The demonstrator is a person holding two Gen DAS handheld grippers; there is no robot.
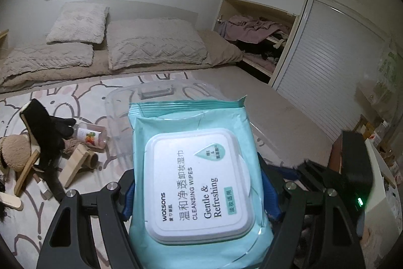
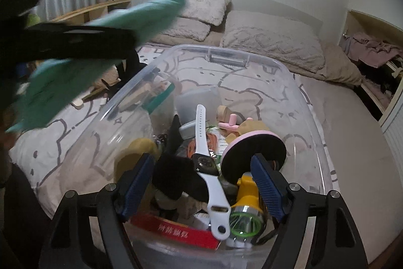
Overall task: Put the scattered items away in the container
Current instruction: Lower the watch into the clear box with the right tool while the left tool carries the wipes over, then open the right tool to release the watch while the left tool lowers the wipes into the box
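Left gripper point(image 1: 199, 196): my jaws are clamped on the wipes pack point(image 1: 199, 183), blue pads pressing both long sides; the pack fills the gap between them.
Wipes pack: teal soft pack, white flip lid up, label reads "Cleansing Wipes"; held in the air, its far end over the near rim of the container point(image 1: 113, 102). In the right wrist view it shows as a teal blur up and left of the container.
Right gripper point(image 2: 202, 188): my jaws stand wide, nothing pressed between the pads; they hang over the near end of the container, above its contents.
Container: clear plastic bin with a latch on its far wall, set on the patterned bed cover point(image 2: 63, 140); partly filled.
Inside container, near end: white smartwatch point(image 2: 205, 155) lying on top, strap running lengthwise; yellow flashlight point(image 2: 245, 203) just right of it; pink-and-black disc point(image 2: 254, 153) leaning behind the flashlight; red box point(image 2: 176, 231) against the near wall.
Inside container, middle: black cloth item left of the watch; small pink piece and a tan item behind the disc. What they are, I cannot tell.
Left of container, on the cover: black glove point(image 1: 47, 132), small clear bottle point(image 1: 89, 135) with a fruit label touching the glove's fingertips, wooden pieces point(image 1: 75, 163) just below it, tan plush item point(image 1: 15, 153) further left.
Beyond container: pillows point(image 1: 153, 42) against the far wall.
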